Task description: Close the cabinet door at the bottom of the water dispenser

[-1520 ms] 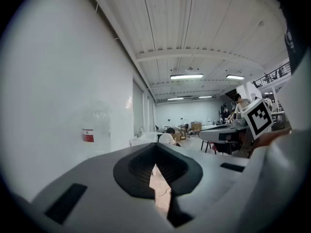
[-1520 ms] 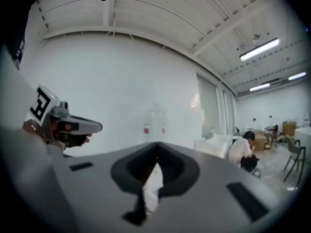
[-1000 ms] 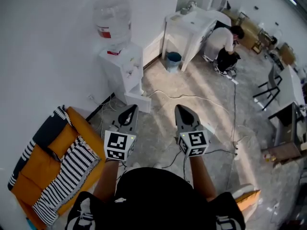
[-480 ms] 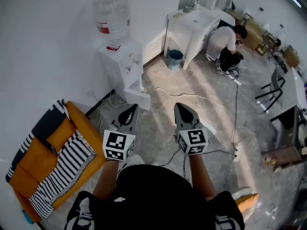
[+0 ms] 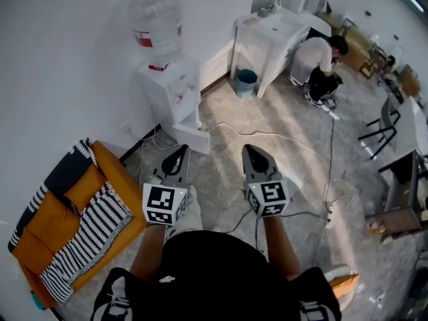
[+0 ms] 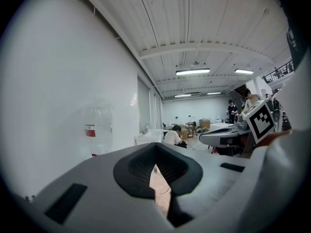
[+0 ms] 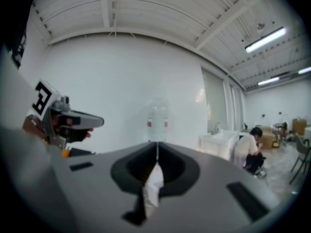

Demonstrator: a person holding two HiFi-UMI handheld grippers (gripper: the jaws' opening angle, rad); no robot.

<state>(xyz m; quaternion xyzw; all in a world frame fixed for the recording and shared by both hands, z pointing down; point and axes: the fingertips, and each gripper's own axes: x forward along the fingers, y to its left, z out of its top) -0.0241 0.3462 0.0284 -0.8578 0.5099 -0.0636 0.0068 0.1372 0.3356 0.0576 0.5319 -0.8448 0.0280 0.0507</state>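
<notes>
The white water dispenser (image 5: pixel 171 91) stands against the wall with a clear bottle (image 5: pixel 155 20) on top. At its base the white cabinet door (image 5: pixel 192 140) stands swung out over the floor. My left gripper (image 5: pixel 180 151) hangs shut and empty just in front of that door, a short way apart from it. My right gripper (image 5: pixel 252 151) is level with it further right, also shut and empty. In the left gripper view the jaws (image 6: pixel 155 147) meet, with the bottle (image 6: pixel 97 129) at the left. In the right gripper view the shut gripper (image 7: pixel 157 148) points at the bottle (image 7: pixel 158 122).
An orange sofa (image 5: pixel 47 243) with striped cushions (image 5: pixel 87 236) lies at the left. Cables (image 5: pixel 267 136) run across the concrete floor. A white sink unit (image 5: pixel 267 35), a blue bin (image 5: pixel 245 83) and a crouching person (image 5: pixel 321 59) are further back. Desks and chairs (image 5: pixel 394 146) stand at the right.
Both grippers have edged a little forward toward the dispenser, still shut. A light shoe now shows under the left gripper. The door has not moved.
</notes>
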